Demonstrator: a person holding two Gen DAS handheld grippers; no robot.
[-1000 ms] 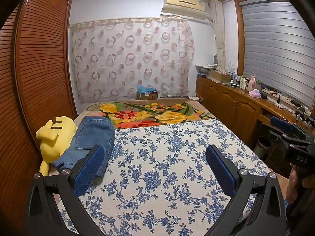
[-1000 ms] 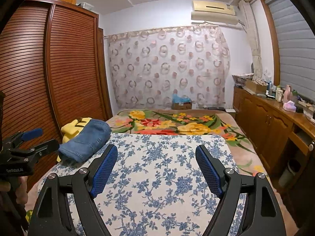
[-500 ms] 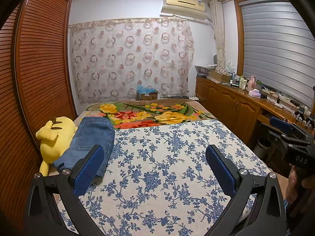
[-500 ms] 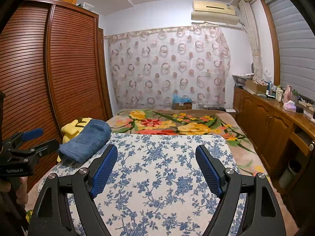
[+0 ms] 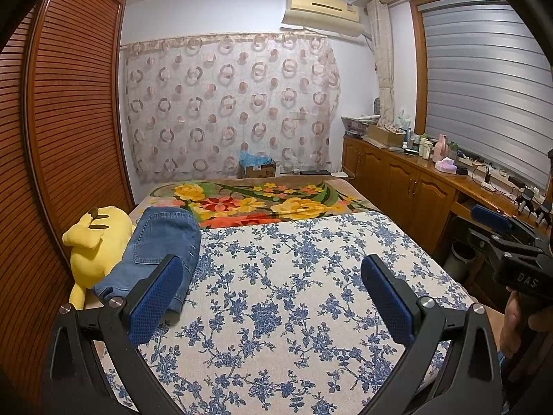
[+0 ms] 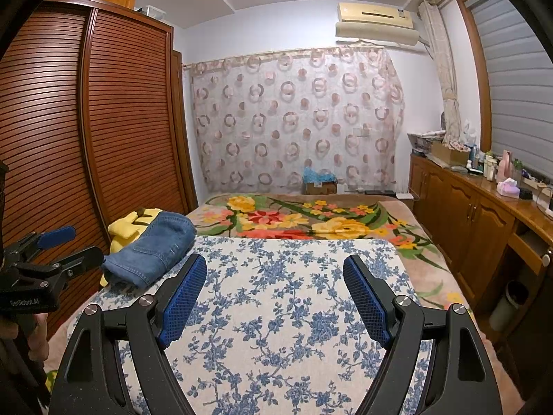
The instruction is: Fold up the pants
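Folded blue jeans (image 5: 162, 242) lie at the left side of the bed on the blue-flowered cover (image 5: 293, 294), leaning on a yellow plush toy (image 5: 96, 238). They also show in the right wrist view (image 6: 152, 250). My left gripper (image 5: 271, 276) is open and empty, held above the near part of the bed, its left finger just in front of the jeans. My right gripper (image 6: 274, 278) is open and empty above the cover, to the right of the jeans. Each gripper shows at the edge of the other's view: the right (image 5: 508, 242), the left (image 6: 52, 252).
A slatted wooden wardrobe (image 5: 69, 121) stands close along the bed's left. A flowered blanket (image 5: 255, 204) covers the far part of the bed. Wooden cabinets with bottles and boxes (image 5: 414, 180) run along the right wall, with a bin (image 6: 511, 304) below. A cardboard box (image 5: 259, 169) sits by the curtain.
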